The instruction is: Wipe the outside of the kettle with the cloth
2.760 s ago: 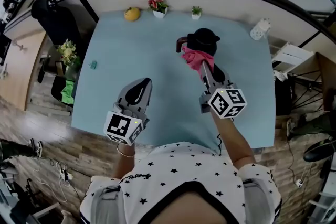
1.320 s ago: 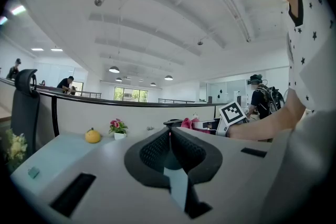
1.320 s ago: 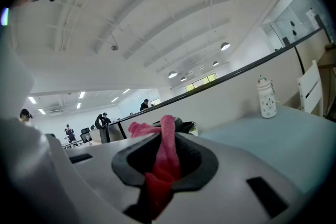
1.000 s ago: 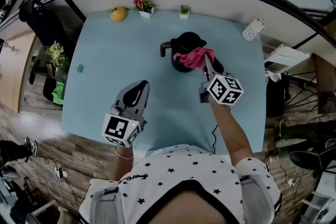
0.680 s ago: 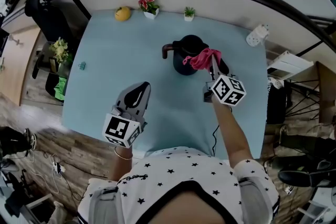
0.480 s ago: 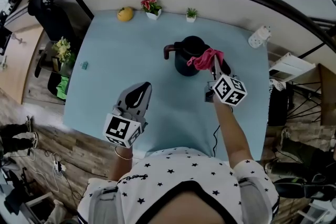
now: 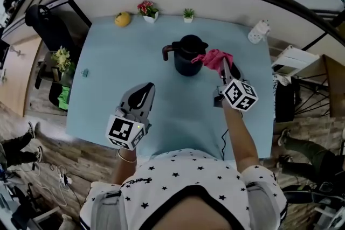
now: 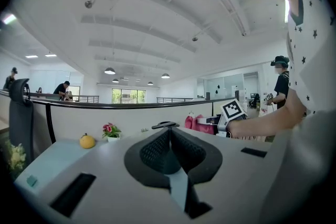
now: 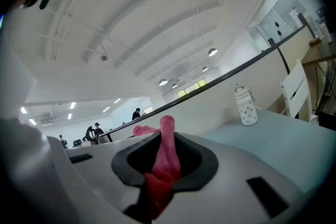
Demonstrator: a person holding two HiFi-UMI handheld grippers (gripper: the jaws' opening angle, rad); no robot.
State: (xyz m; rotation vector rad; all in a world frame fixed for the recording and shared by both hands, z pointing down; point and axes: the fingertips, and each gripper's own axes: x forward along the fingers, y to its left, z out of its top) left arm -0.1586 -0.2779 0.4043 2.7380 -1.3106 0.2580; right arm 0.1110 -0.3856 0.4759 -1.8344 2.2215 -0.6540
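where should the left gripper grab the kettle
Its handle, coming from the left. The handle sticks out sideways from the kettle on that side, a slim loop jaws could probably close on, unlike the wide round body. The cloth and right gripper occupy the other side.

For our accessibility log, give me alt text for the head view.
The right gripper, jaws shut on a pink cloth, holds it at the right side of a black kettle on a light blue table. The left gripper, shut and empty, is nearer the person.
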